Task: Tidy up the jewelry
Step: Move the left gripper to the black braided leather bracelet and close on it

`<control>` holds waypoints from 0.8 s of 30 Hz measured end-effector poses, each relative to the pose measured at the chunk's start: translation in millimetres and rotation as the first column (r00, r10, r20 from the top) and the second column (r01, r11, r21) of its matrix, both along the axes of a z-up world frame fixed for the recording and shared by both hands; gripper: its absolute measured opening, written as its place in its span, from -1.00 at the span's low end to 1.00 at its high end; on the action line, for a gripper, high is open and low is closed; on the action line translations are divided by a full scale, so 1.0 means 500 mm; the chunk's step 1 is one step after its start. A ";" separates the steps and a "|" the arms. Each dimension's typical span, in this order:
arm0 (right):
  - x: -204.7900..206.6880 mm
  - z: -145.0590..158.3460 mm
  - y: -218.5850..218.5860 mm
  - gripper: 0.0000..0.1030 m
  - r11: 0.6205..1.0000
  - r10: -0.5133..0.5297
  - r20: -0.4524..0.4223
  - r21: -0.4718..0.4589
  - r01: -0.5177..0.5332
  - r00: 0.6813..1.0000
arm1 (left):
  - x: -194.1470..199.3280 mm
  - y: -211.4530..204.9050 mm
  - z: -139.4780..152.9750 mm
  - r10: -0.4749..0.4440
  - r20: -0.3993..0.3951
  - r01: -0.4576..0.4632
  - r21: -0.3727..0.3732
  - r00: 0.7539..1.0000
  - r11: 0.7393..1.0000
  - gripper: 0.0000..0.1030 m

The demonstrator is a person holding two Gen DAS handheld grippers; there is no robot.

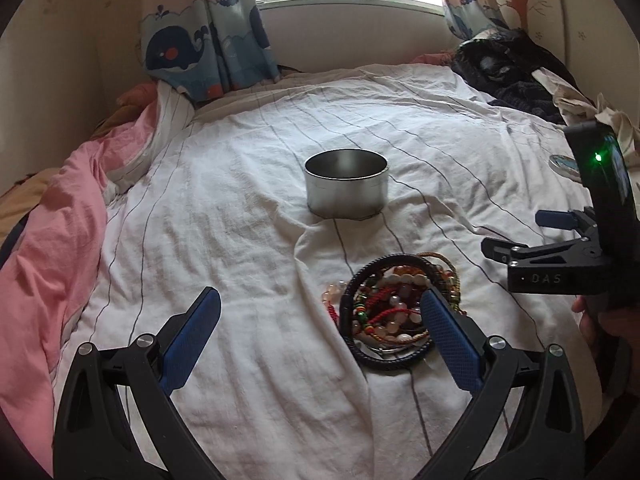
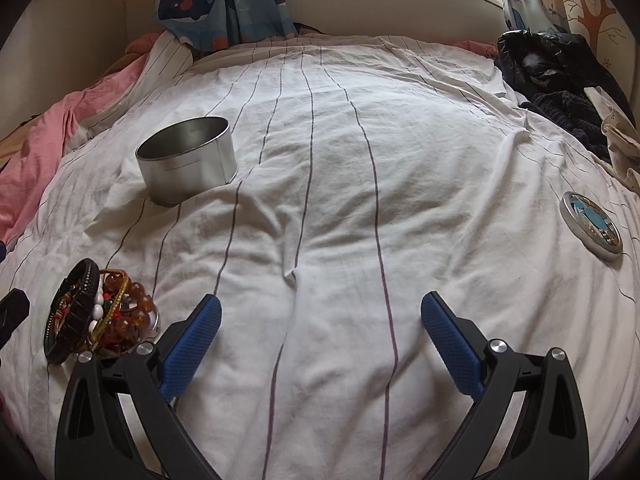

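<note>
On the striped bedsheet [image 1: 240, 200] the open tin [image 1: 346, 188] beyond both grippers looks empty, its lid [image 2: 593, 225] far right, bracelet pile [image 1: 390, 312] against the spread left gripper's [image 1: 320, 312] right finger, right gripper [image 2: 320, 320] likewise apart: nothing sorted yet.

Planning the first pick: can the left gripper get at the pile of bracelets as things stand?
Probably yes. The left gripper has its jaws wide open, and the pile of bracelets lies uncovered on the bedsheet just inside its right finger, nothing between them.
</note>
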State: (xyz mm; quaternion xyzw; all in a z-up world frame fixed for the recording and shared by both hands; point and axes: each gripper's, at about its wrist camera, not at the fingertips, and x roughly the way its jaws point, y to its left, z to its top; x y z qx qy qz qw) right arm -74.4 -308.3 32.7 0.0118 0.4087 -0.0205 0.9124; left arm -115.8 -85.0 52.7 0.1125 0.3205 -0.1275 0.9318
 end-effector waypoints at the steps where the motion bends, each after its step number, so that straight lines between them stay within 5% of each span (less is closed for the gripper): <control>1: 0.001 -0.001 0.000 0.86 1.000 0.000 0.001 -0.003 0.000 1.000 | -0.003 -0.012 -0.004 -0.026 -0.001 0.026 0.013 1.000 1.000 0.88; 9: 0.007 -0.012 -0.005 0.86 1.000 -0.013 -0.021 0.014 0.013 1.000 | 0.017 -0.046 -0.035 -0.081 -0.069 0.082 0.003 0.994 0.997 0.88; 24: -0.009 0.012 -0.001 0.86 0.999 0.009 0.043 0.053 -0.012 0.999 | 0.071 0.037 -0.049 0.149 -0.129 -0.154 -0.027 0.980 0.988 0.88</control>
